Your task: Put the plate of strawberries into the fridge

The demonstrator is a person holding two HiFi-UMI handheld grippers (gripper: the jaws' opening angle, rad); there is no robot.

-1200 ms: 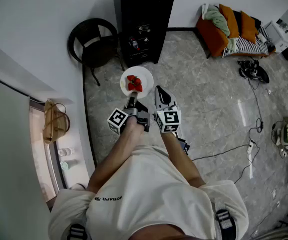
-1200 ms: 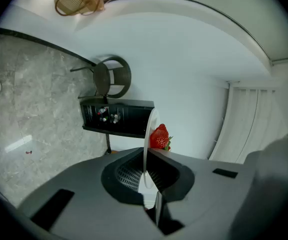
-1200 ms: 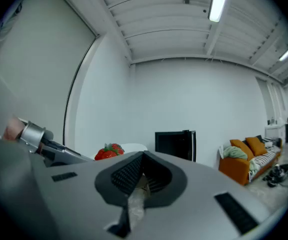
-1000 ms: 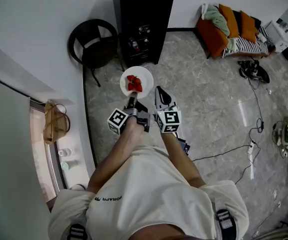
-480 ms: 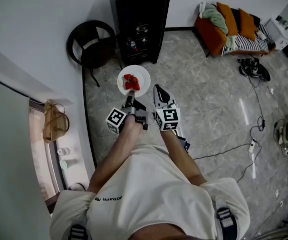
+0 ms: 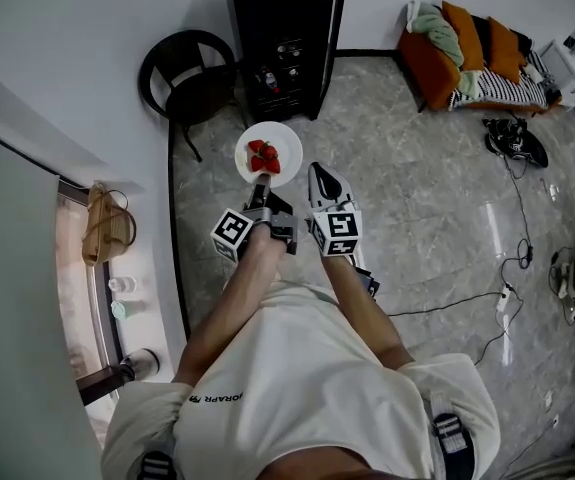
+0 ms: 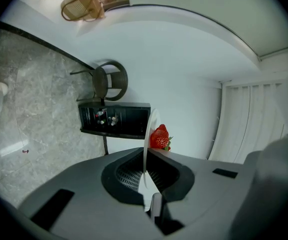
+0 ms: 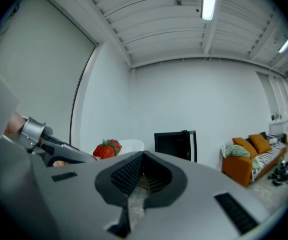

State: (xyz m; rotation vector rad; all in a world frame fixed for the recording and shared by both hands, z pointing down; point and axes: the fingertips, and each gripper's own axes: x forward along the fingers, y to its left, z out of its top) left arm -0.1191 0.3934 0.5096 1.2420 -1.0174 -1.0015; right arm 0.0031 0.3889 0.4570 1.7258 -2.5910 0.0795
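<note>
Black chair [image 6: 189, 73] sits far left by the wall. The left gripper [image 6: 260, 186] is clamped on the near rim of the white plate [image 6: 285, 140], with the strawberries [image 6: 263, 156] piled on it, held out over the floor a bit short of the black fridge [image 6: 285, 28], which looks open. The right gripper [image 6: 317, 176], just to the right, is pinched together on nothing. Worry: only 1 grip, on the rim. If the plate tips, the berries roll off, or it clips the fridge door going in.
</note>
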